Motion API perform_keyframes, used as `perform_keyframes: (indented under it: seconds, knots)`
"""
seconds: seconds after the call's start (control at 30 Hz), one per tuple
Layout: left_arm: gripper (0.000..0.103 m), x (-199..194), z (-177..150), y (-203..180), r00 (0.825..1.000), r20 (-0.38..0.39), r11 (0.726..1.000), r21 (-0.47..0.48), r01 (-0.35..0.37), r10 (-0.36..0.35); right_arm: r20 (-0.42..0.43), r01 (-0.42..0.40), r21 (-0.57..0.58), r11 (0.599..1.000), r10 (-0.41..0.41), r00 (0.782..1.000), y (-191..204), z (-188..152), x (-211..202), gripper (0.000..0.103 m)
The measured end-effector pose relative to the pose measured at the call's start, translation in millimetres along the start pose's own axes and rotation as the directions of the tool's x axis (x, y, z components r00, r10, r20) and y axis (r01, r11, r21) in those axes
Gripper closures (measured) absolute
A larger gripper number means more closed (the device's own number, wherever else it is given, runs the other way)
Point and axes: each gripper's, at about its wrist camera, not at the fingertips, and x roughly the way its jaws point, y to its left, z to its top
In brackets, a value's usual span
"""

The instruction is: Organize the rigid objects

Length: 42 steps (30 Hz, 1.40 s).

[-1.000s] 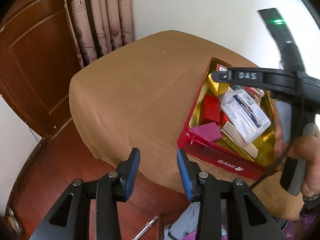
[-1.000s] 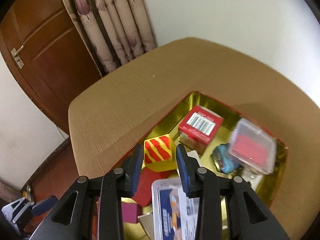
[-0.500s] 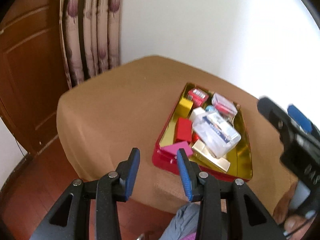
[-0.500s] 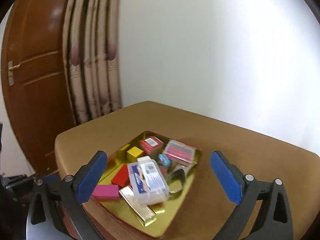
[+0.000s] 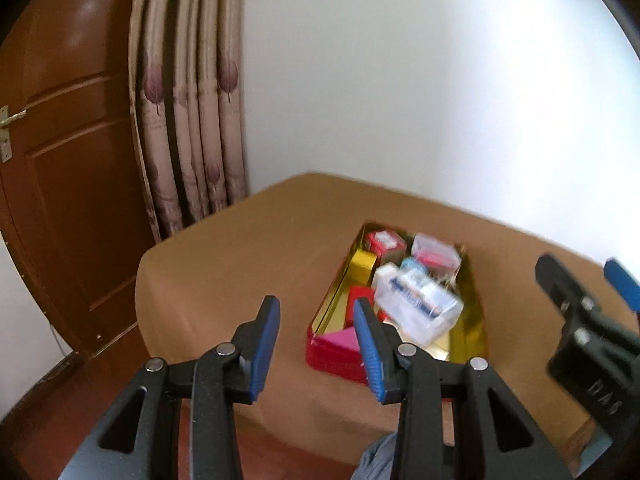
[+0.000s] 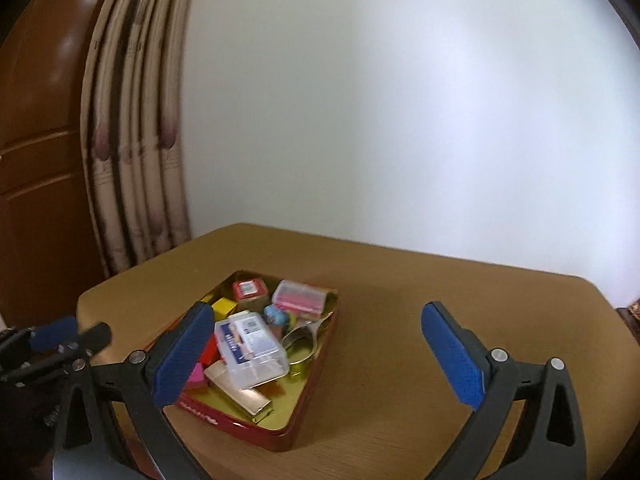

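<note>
Red tin on brown table, packed: clear plastic box on top at middle, gold bar at near edge. Right gripper spread wide, empty, just short of tin. Left gripper part-open, empty, short of tin's near end.

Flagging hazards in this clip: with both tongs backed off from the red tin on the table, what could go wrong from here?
1. The clear plastic box lies tilted on top of the other pieces; picking below it could tip it out.
2. The red tin sits near the table's front edge; a push might slide it off.
3. The right tongs stand wide open and empty, the left tongs narrower; in the crowded tin the wide fingers may bump neighbours like the metal ring.
</note>
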Motion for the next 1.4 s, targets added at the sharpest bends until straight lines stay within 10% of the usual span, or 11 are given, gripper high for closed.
perform_keyframes:
  seconds: [1.4]
  knots:
    - [0.063, -7.1, 0.5, -20.7, 0.999, -0.036, 0.994, 0.105, 0.025, -0.021, -0.044, -0.035, 0.053, 0.998, 0.038, 0.998, -15.2, -3.7, -13.7, 0.001]
